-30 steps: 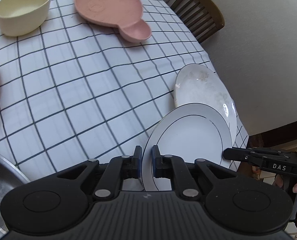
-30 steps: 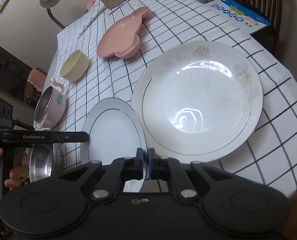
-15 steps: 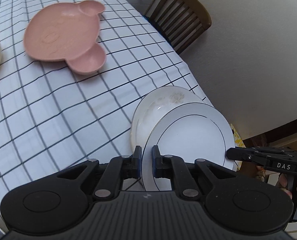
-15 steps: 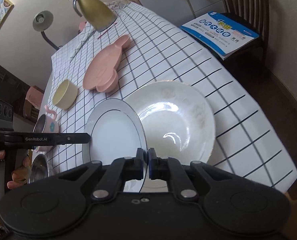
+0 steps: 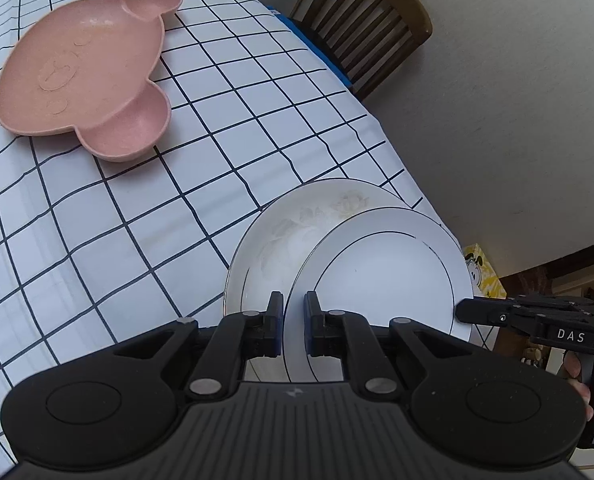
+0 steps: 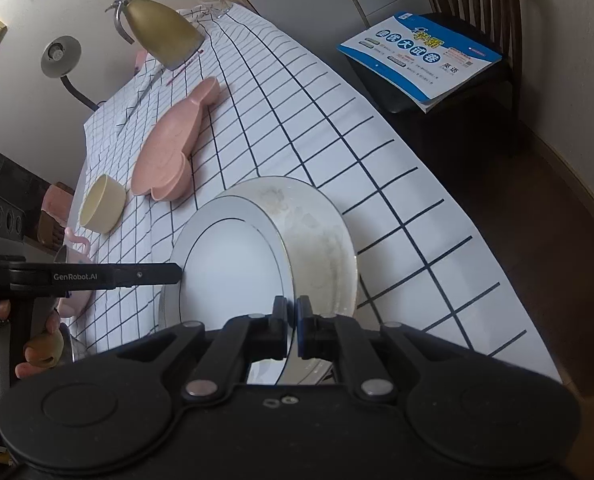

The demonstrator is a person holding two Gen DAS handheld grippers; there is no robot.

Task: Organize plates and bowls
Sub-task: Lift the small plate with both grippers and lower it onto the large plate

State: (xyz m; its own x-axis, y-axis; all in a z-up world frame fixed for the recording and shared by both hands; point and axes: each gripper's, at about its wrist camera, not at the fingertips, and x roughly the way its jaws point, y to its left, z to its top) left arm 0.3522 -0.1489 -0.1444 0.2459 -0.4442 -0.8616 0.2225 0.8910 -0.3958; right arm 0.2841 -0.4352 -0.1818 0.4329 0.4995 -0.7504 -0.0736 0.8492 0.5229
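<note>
Both grippers clench one rimmed plate (image 5: 381, 276) by opposite edges: left gripper (image 5: 293, 320) at lower centre, right gripper (image 6: 291, 320) likewise. It hangs partly over the floral plate (image 6: 317, 236) on the bench (image 5: 97, 232), probably for stacking.

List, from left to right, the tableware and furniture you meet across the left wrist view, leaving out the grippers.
Pink animal-shaped plate → floral white plate → silver-rimmed white plate, overlapping the floral one's right side; the wooden chair stands behind, at upper right.
</note>
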